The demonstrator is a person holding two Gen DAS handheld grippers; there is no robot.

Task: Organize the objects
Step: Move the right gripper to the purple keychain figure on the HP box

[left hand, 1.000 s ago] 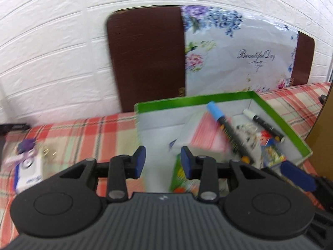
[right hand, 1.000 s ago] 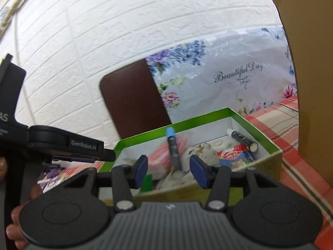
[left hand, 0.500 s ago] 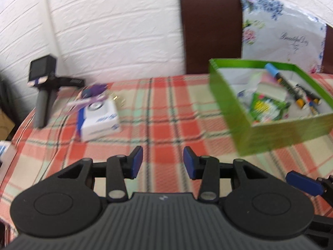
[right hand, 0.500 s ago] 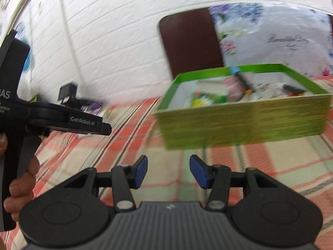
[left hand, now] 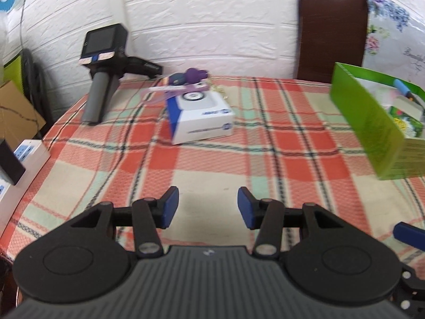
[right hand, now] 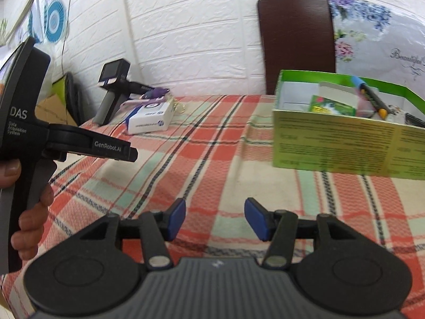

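Observation:
A green cardboard box (left hand: 372,122) stands on the right of the plaid tablecloth; it also shows in the right wrist view (right hand: 345,143). It holds markers (right hand: 369,95) and small packets (right hand: 332,106). A white and blue box (left hand: 202,119) lies at the far left with purple items (left hand: 188,79) on and behind it; it also shows in the right wrist view (right hand: 151,119). My left gripper (left hand: 208,207) is open and empty above bare cloth. My right gripper (right hand: 215,219) is open and empty, with the left tool's body (right hand: 32,133) at its left.
A spare black handheld gripper (left hand: 103,69) stands at the table's far left corner. A white power strip (left hand: 18,164) lies off the left edge. A brown chair back (left hand: 332,26) and a floral cover (right hand: 377,34) are behind the table. A gold keyring (right hand: 179,106) lies by the white box.
Both grippers have pulled back from the green box and swung left. The box has gone from the middle of the views to the right. The white box and spare gripper have come into view.

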